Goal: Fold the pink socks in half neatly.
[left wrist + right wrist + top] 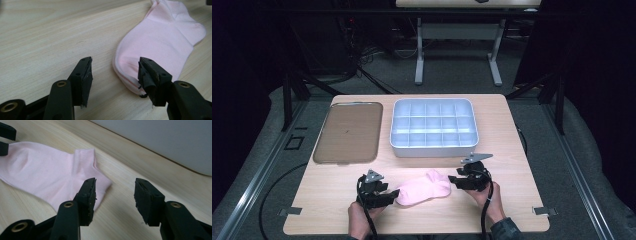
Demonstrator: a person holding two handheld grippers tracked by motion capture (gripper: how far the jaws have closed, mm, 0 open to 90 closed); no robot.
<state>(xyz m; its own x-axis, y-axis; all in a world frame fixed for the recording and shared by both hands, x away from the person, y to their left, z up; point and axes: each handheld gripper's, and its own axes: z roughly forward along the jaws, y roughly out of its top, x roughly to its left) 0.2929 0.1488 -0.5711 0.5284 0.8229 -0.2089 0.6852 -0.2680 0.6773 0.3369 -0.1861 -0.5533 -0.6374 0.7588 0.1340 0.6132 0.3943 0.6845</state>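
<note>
A pink sock (424,188) lies flat on the wooden table (327,185) near the front edge, between both grippers. My left gripper (393,195) sits at the sock's left end, open. In the left gripper view the sock (160,42) reaches under the right jaw while the left jaw stands over bare wood; the left gripper (113,75) holds nothing. My right gripper (454,181) is at the sock's right end, open. In the right gripper view the sock (47,175) lies beneath the left jaw, and the right gripper (115,195) is empty.
A white compartment box (434,128) stands behind the sock at the table's middle; its wall (162,142) is close to the right gripper. A brown flat tray (348,132) lies at the back left. Bare wood runs along the front left and right.
</note>
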